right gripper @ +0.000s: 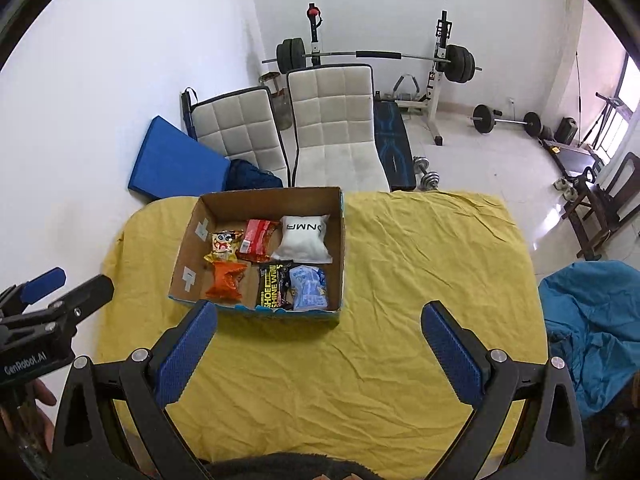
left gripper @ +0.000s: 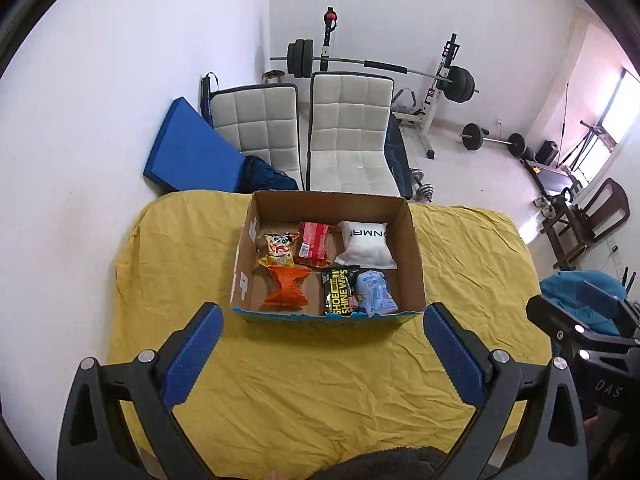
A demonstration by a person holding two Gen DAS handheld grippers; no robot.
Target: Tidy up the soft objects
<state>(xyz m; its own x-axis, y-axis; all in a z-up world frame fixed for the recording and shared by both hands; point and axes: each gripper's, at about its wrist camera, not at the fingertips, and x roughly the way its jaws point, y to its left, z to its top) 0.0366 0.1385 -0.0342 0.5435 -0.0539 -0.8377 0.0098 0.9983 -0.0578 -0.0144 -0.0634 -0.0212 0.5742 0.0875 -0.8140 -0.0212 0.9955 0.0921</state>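
Both the left gripper and the right gripper are wide apart and hold nothing. The packets lie inside the cardboard box on the yellow cloth. Only the right view shows a hand under the left gripper.

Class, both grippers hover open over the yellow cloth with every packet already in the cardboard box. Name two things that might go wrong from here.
1. The packets are packed close: the shoe shine wipes packet touches the light blue packet, so a gripper reaching for one may drag the other.
2. The cardboard box sits on a wrinkled yellow cloth; pushing the box could bunch the cloth and make it slide.
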